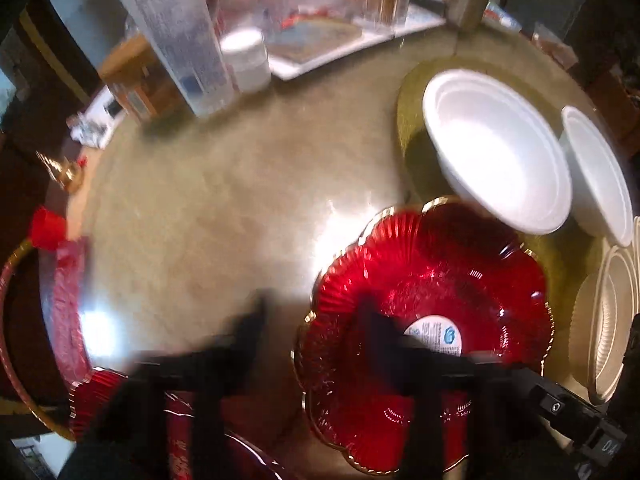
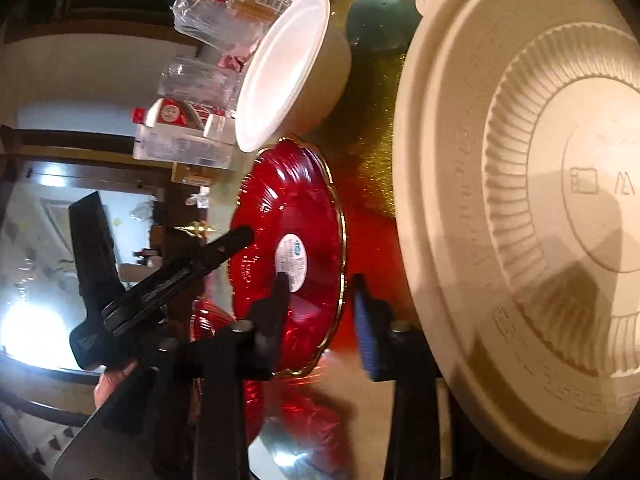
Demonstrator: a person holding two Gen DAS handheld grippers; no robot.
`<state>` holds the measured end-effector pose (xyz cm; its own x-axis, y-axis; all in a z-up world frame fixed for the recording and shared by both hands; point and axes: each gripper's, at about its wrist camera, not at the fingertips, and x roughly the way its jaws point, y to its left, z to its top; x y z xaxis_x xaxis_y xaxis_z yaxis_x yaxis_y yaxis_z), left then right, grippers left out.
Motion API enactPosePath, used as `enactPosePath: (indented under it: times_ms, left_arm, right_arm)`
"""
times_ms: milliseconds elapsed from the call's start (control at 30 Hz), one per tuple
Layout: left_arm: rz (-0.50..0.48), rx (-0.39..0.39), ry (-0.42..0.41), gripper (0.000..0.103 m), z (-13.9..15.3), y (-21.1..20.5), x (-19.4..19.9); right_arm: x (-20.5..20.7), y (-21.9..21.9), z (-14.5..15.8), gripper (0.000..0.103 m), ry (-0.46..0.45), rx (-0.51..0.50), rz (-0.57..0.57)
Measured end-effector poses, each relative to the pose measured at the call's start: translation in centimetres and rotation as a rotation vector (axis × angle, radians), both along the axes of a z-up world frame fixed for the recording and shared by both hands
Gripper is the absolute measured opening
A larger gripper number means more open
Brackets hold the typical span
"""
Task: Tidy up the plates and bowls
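A red scalloped plate with a gold rim [image 1: 432, 280] [image 2: 288, 216] lies on top of a second red plate [image 1: 360, 444] on the glossy table [image 1: 208, 220]. My left gripper [image 1: 312, 320] points down over the top plate's left rim, one finger off the plate and one over it. A gap shows, so the gripper is open. My right gripper [image 2: 322, 298] straddles the opposite rim. Its black finger is over the plate's face and the blue-padded finger [image 2: 366, 320] is outside the rim, not visibly pressing. Both views are blurred.
Two white foam bowls [image 1: 496, 148] [image 1: 600, 176] sit on a gold placemat [image 1: 416, 120]. Stacked beige plates [image 1: 608, 320] [image 2: 540, 220] crowd the right side. A clear tube [image 1: 176, 36], a white jar [image 1: 246, 60] and a tray [image 1: 320, 52] stand behind. More red dishes [image 1: 64, 300] lie left.
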<state>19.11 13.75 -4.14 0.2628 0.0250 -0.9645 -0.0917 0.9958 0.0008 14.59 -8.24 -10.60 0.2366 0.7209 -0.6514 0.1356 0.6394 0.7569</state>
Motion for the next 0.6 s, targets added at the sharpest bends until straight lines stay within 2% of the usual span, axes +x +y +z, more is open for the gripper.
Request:
enactPosePath:
  times_ms: [33, 133, 267, 600]
  left_arm:
    - [0.004, 0.0, -0.008, 0.029, 0.0, 0.1, 0.0]
    - [0.009, 0.008, -0.03, 0.025, 0.4, 0.0, -0.2]
    - [0.006, 0.016, -0.054, 0.018, 1.5, -0.1, -0.7]
    - [0.002, 0.03, -0.172, 0.014, 5.3, -0.4, -4.2]
  right_arm:
    - [0.0, 0.0, 0.0, 0.017, -0.004, -0.009, 0.002]
    - [-0.1, 0.1, -0.1, 0.014, -0.014, -0.042, 0.006]
    - [-0.2, -0.1, 0.5, 0.014, -0.048, -0.056, 0.004]
    - [-1.3, -0.4, 3.1, 0.014, -0.147, -0.05, 0.009]
